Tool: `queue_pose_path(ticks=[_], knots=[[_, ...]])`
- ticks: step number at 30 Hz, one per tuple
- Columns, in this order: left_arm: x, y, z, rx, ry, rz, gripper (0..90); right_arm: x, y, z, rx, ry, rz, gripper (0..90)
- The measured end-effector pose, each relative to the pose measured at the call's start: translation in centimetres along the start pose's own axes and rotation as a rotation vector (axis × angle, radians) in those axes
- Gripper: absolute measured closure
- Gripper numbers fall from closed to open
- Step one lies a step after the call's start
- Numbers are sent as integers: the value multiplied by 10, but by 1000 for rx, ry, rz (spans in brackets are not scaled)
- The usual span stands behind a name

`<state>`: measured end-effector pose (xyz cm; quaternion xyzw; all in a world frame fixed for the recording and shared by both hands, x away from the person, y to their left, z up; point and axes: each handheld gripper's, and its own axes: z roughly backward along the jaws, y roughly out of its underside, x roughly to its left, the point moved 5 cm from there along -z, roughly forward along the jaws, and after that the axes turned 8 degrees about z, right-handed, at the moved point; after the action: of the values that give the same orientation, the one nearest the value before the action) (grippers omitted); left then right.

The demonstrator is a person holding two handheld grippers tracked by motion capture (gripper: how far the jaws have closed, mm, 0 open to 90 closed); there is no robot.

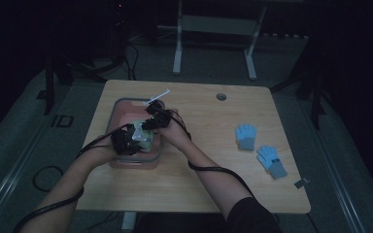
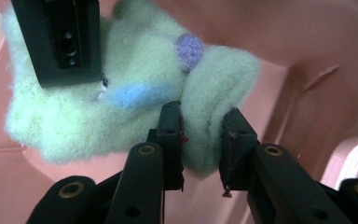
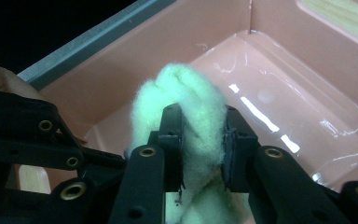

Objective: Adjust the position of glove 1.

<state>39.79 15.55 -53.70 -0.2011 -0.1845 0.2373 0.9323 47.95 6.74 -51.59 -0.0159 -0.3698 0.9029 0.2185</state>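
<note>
A pale green fuzzy glove [image 1: 141,133] with a blue and a purple patch [image 2: 190,49] hangs low inside a pink bin [image 1: 126,103] at the table's left. My left gripper [image 1: 126,141] is shut on one fold of the green glove [image 2: 140,56], and its pads [image 2: 172,135] squeeze the fleece. My right gripper [image 1: 153,121] is shut on another part of the green glove [image 3: 182,84], just across from the left one. In the left gripper view, a black jaw of the right gripper [image 2: 60,42] lies against the glove's top.
Two blue gloves [image 1: 246,136] [image 1: 272,161] lie on the wooden table [image 1: 199,179] at the right. A thin white stick [image 1: 158,96] rests at the bin's far rim. The bin's glossy pink floor [image 3: 279,112] lies below the glove.
</note>
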Motion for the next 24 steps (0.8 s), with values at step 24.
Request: queue_pose_path(ticks=[24], knots=[[-3, -12, 21, -55, 43, 136, 442, 3, 11, 52, -78, 8, 24, 601]])
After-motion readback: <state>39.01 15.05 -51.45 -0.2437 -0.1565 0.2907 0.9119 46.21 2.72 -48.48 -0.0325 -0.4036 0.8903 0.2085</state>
